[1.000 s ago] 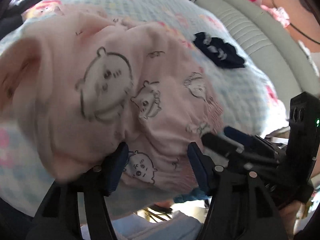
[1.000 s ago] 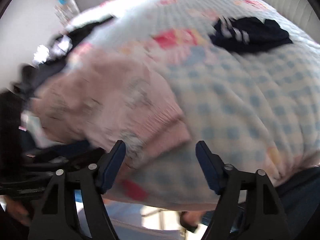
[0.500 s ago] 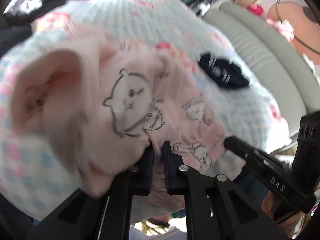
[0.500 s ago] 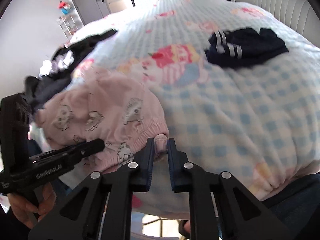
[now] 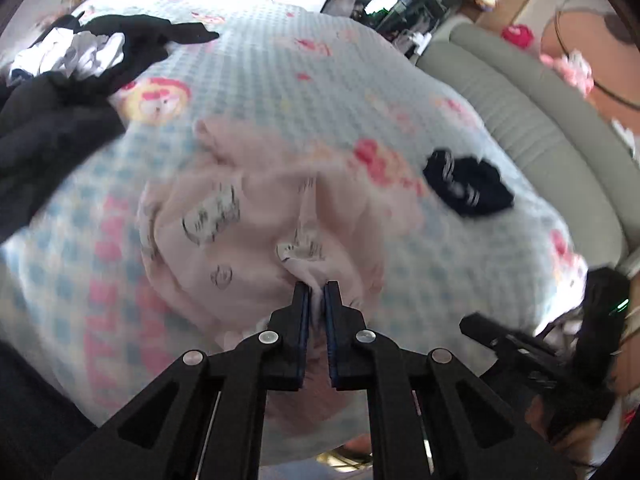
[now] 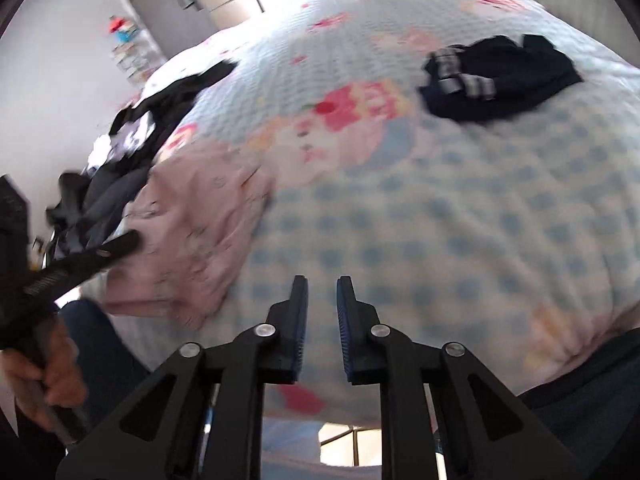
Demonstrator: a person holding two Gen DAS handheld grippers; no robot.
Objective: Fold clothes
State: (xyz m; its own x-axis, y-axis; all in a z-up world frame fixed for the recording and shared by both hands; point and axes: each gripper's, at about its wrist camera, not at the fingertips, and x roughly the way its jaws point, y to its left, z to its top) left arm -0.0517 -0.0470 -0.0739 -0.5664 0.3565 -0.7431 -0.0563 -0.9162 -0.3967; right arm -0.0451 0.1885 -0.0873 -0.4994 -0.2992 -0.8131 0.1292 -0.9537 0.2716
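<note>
A pink garment with cartoon animal prints (image 5: 248,236) lies crumpled on the blue checked bedspread (image 5: 280,80). My left gripper (image 5: 316,288) is shut on a fold of its near edge. In the right wrist view the pink garment (image 6: 200,232) lies to the left, and my right gripper (image 6: 322,284) hangs above the bedspread (image 6: 440,220) with nothing between its fingers, which stand slightly apart. The left gripper's body shows at the left edge of that view.
A dark navy striped garment (image 5: 468,190) lies on the bed to the right, and shows in the right wrist view (image 6: 496,76). A pile of black and white clothes (image 5: 68,64) sits at the far left. A grey padded headboard (image 5: 540,136) borders the right side.
My right gripper has let go of the pink garment's hem and moved right, its fingers a little apart. My left gripper stays shut on the garment, and its view has pulled back from the bed.
</note>
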